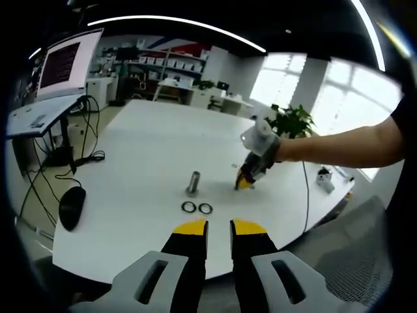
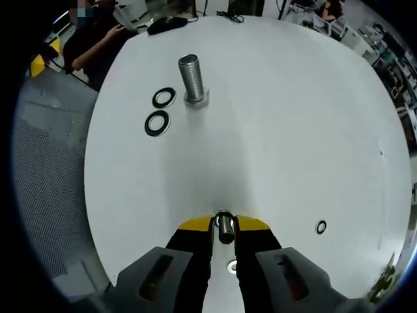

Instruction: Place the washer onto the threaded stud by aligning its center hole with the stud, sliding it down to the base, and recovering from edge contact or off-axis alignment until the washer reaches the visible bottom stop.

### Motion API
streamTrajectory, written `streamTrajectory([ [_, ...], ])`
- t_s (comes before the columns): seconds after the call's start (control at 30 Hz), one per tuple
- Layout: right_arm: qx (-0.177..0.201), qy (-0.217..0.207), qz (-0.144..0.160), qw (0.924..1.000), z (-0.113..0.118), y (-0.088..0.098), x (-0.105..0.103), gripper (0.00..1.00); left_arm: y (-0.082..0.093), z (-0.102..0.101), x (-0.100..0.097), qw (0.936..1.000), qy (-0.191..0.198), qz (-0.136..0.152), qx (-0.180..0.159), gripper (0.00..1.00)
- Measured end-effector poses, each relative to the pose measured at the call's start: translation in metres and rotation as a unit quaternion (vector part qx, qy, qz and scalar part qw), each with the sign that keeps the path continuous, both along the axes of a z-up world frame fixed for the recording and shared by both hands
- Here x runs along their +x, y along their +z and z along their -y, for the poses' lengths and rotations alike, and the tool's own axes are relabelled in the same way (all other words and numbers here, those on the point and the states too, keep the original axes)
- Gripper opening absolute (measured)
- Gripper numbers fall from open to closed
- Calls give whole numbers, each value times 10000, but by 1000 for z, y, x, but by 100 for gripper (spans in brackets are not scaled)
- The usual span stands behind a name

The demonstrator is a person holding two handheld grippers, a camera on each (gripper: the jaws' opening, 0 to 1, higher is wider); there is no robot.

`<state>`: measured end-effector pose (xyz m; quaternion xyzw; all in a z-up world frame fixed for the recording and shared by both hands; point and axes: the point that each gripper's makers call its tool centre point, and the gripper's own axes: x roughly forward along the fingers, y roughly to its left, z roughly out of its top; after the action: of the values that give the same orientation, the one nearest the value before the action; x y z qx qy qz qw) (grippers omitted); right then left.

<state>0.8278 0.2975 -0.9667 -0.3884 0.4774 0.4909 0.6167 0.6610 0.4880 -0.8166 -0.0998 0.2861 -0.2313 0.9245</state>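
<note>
1. In the left gripper view, the left tool (image 1: 219,227) is seen at the bottom, its yellow-tipped jaws held slightly apart with nothing between them, hanging over the near edge of the white worktop (image 1: 143,195).
2. In the right gripper view, the right tool (image 2: 224,228) is seen with its jaws closed on a small metal cylinder (image 2: 225,228), held just above the worktop (image 2: 293,130).
3. A small bright ring-like part (image 2: 232,265) is seen on the worktop between the right tool's jaws, under the cylinder; what it is cannot be told.
4. A small dark ring (image 2: 321,227) lies on the worktop to the right of the right tool, well apart from the other parts.
5. Two washers (image 1: 197,208) lie flat side by side on the worktop, just beyond the left tool and near the threaded stud (image 1: 193,183); in the right gripper view they (image 2: 160,111) are seen beside the stud (image 2: 192,81), none of them on it.
6. The threaded stud stands upright on its hexagonal base, bare of any washer.
7. The right tool (image 1: 244,181) is seen in the left gripper view beyond the stud, tip down at the worktop, held by a person's hand (image 1: 264,147).
8. A black computer mouse (image 1: 71,207) rests at the worktop's left edge.
9. Farther off, a monitor (image 1: 62,65) shows text too small to be read.
10. A potted plant (image 1: 293,120) stands before bright windows.
</note>
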Motion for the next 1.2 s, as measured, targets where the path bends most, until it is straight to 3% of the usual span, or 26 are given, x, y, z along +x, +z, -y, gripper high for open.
streamTrajectory([
  [0.57,29,-194,-97,9998,-2,-2,3,15,0,0,0,10000,5,0,-5,11],
  [0.67,75,-438,-124,9989,-1,-3,7,24,0,0,0,10000,7,0,-6,11],
  [1.2,438,-660,-31,9969,-1,23,3,30,0,0,0,10000,-21,8,6,11],
])
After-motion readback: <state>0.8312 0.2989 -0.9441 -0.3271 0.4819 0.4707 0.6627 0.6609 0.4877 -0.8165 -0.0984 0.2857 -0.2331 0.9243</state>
